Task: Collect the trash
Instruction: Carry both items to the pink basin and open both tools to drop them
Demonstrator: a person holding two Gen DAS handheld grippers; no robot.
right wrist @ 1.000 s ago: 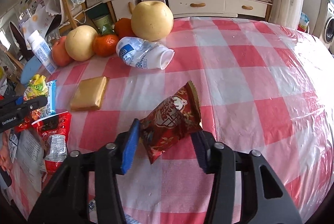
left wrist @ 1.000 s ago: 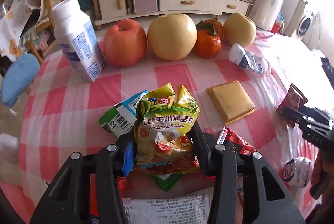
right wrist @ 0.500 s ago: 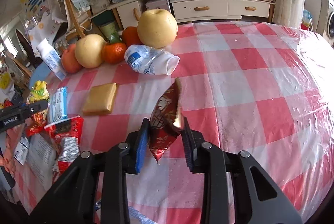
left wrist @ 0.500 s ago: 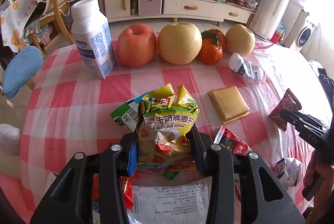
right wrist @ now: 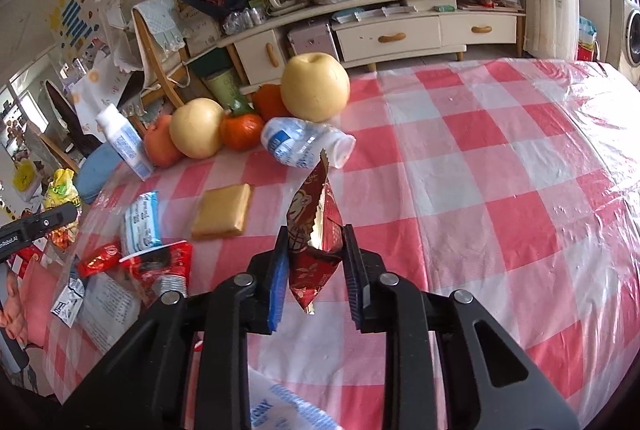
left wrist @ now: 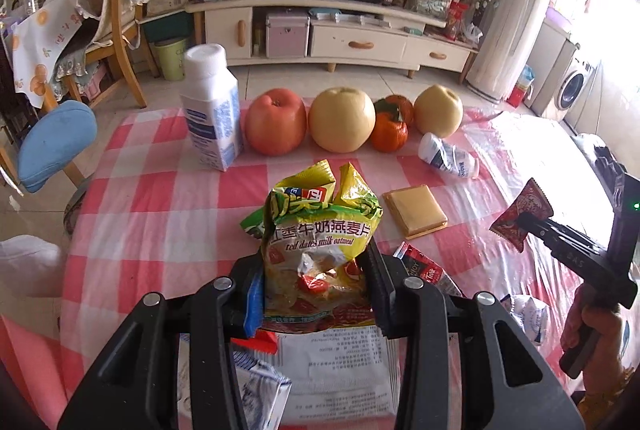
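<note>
My left tongs [left wrist: 316, 282] are clenched on the yellow oatmeal packet [left wrist: 320, 250], pads pressing both sides, packet lifted clear of the counter [left wrist: 160, 213]. My right tongs [right wrist: 316, 262] have just been closing and now pinch the red candy wrapper [right wrist: 316, 238] between the pads — it stands upright, folded narrow, off the checked cloth. In the left view the right tongs [left wrist: 532, 222] show at the far right edge with that red wrapper [left wrist: 520, 213] in them, my hand [left wrist: 596, 334] on the handle.

More trash lies on the counter near my left tongs: blue-white wrapper [right wrist: 140, 222], red packet [right wrist: 160, 266], a printed white sheet [left wrist: 336, 370]. A crushed plastic bottle [right wrist: 304, 145] lies on its side just beside the fruit row — red apple [left wrist: 276, 121], big pear [left wrist: 342, 119], tangerine [left wrist: 390, 129], second pear [left wrist: 438, 109]. The milk bottle [left wrist: 212, 113] stands upright left of the apple. A tan flat square [left wrist: 414, 209] lies between bottle and wrappers.
</note>
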